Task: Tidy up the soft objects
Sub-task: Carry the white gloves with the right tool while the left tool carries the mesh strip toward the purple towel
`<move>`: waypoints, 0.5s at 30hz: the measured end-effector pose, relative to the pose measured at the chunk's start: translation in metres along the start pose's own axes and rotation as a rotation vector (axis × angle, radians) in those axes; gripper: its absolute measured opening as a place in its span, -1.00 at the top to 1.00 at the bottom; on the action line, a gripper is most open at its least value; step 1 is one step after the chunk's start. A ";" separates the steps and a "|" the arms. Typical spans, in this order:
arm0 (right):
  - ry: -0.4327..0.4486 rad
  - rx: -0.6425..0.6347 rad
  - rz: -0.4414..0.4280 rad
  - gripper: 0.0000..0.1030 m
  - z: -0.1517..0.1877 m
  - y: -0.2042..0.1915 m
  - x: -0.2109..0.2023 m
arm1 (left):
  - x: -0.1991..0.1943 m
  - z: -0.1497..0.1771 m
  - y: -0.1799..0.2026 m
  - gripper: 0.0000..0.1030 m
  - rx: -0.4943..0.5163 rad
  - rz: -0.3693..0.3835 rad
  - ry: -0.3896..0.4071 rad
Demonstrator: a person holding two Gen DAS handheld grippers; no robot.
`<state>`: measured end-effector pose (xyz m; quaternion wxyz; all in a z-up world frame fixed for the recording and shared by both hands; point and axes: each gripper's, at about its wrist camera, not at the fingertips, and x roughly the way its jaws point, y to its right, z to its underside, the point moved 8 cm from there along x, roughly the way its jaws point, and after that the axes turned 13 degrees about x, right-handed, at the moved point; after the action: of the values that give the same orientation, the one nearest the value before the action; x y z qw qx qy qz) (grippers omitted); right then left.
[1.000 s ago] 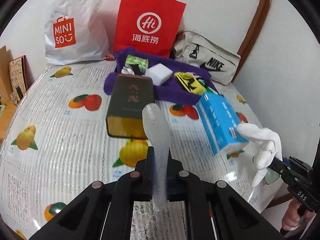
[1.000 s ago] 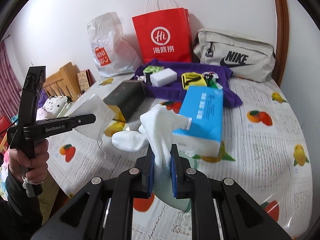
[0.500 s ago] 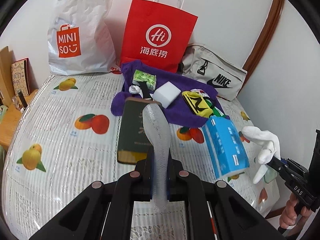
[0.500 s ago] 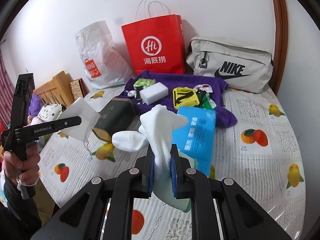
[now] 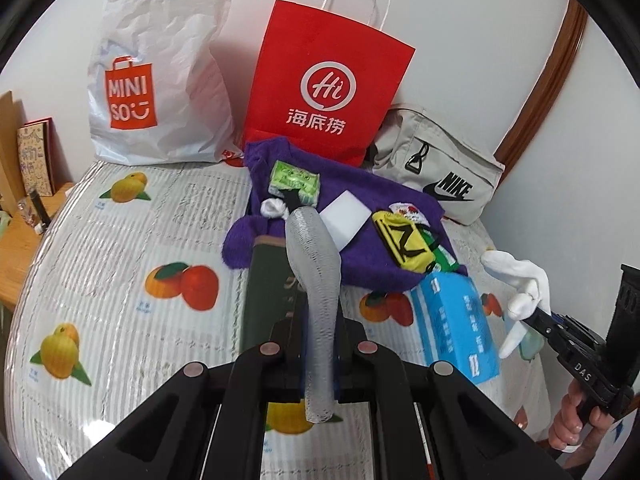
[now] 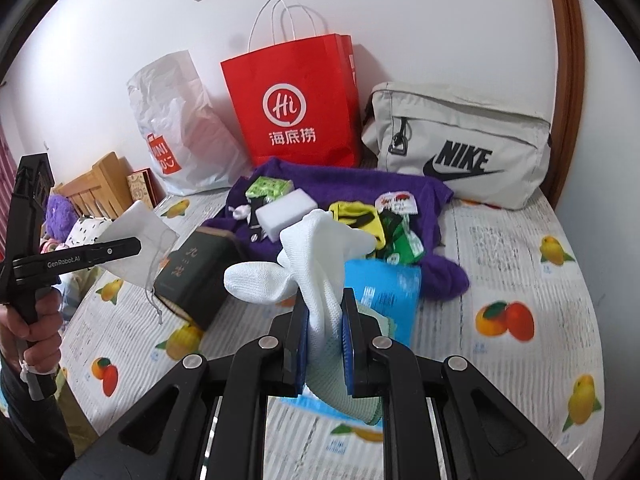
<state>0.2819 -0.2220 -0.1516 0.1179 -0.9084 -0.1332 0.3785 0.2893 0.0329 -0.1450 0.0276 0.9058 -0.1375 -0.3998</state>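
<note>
Left gripper [image 5: 320,344]: jaws clamped on a white face mask [image 5: 316,280].
Right gripper [image 6: 325,332]: jaws clamped on a white glove [image 6: 316,256].

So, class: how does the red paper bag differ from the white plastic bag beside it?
The red paper bag stands stiff and flat-faced; the white plastic bag is crumpled and slumps. The red one has thin white cord handles and a white circular logo; the white one has an orange square logo. Both stand against the wall.
</note>
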 end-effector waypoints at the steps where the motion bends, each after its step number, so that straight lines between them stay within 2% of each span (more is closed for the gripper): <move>1: 0.006 -0.003 -0.004 0.73 -0.006 0.000 0.003 | 0.001 -0.003 0.000 0.84 -0.001 0.001 0.001; 15: 0.027 -0.039 0.038 0.73 -0.075 0.008 0.056 | 0.036 -0.056 0.003 0.84 0.030 0.037 -0.005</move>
<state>0.3750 -0.2193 -0.1394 0.0949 -0.9179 -0.1215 0.3656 0.3524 0.0172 -0.1326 0.0213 0.9023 -0.1604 -0.3995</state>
